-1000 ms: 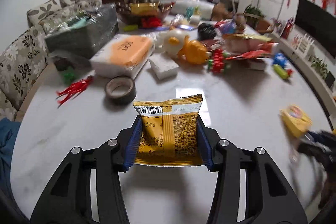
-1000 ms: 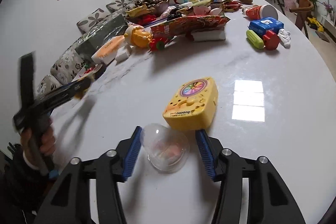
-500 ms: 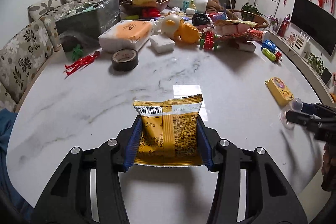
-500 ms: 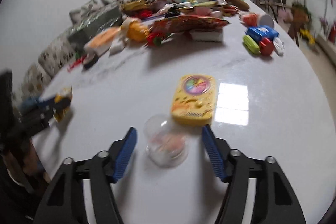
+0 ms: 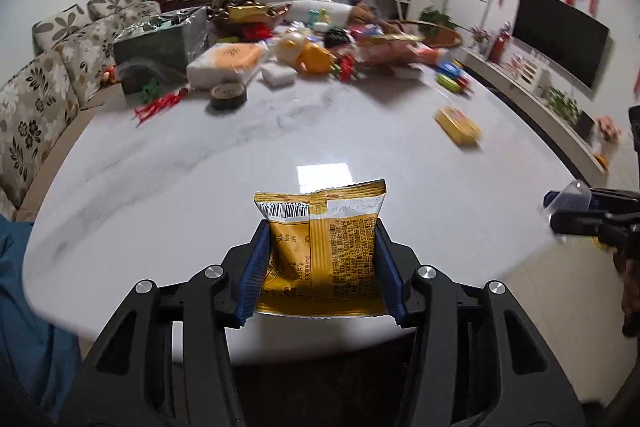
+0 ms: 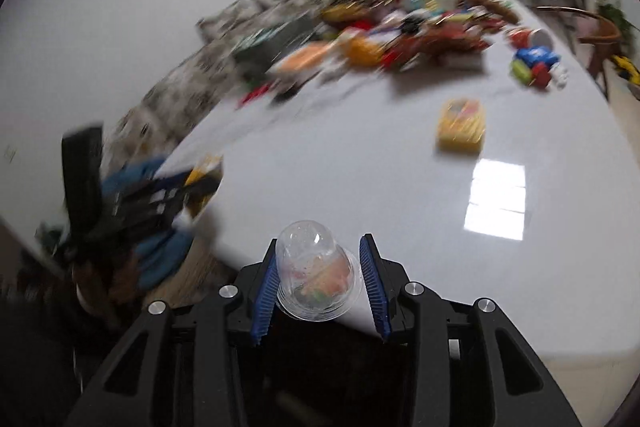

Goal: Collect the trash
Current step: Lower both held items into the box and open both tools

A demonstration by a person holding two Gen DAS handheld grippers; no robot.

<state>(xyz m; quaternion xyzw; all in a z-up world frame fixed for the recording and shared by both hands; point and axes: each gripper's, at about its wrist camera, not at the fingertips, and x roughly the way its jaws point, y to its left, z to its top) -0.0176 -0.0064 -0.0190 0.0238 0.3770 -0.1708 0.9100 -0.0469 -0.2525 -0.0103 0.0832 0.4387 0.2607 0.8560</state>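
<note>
Two pieces of trash are in hand, so I judge the pick-up step done and the carry to a bin, which no view shows, next. Left wrist view: the left gripper is level past the near edge of the bench, its jaws closed part-way on a yellow snack packet. Right wrist view: the right gripper, likewise level at the near edge, has its jaws narrowed onto a clear plastic cup, with a yellow toy lying further off.
</note>
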